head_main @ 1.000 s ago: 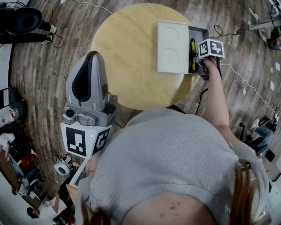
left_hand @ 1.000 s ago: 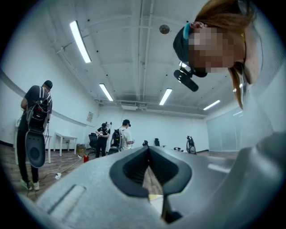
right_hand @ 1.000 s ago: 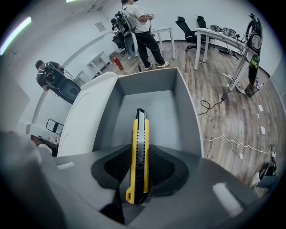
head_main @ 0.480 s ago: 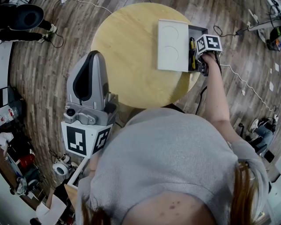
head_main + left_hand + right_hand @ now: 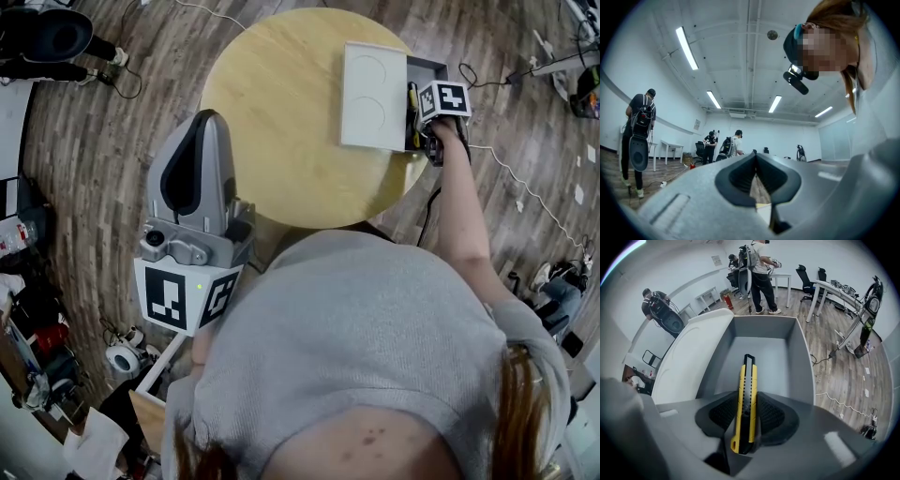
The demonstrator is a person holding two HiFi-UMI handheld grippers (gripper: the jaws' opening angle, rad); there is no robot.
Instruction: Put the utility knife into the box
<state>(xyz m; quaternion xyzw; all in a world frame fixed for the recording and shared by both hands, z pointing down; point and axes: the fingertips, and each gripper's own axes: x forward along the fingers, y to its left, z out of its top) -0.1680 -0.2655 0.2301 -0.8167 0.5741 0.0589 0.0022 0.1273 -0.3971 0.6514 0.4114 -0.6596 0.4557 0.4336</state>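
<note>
Currently, right gripper view: the right gripper (image 5: pixel 746 401) is pointing steeply down into the open grey box (image 5: pixel 799 362). Its jaws are clamping the yellow-and-black knife (image 5: pixel 747 376) by both flat sides. The knife is standing end-down inside the box walls. Whether its tip is touching the box floor I cannot tell. A white lid (image 5: pixel 689 357) is lying against the box's left wall.

Left gripper view: the left gripper (image 5: pixel 756 161) is pointing out level across the room. Its jaws are meeting at the tips, gripping nothing.

Head view: the box is sitting at the far right rim of the round wooden counter (image 5: pixel 281 122), with the lid flat on its left. The right gripper is hovering over the box, its marker cube covering the jaws. The knife is showing just left of the cube, within the box. The left gripper is hanging by the counter's left edge, well apart from the box.
</note>
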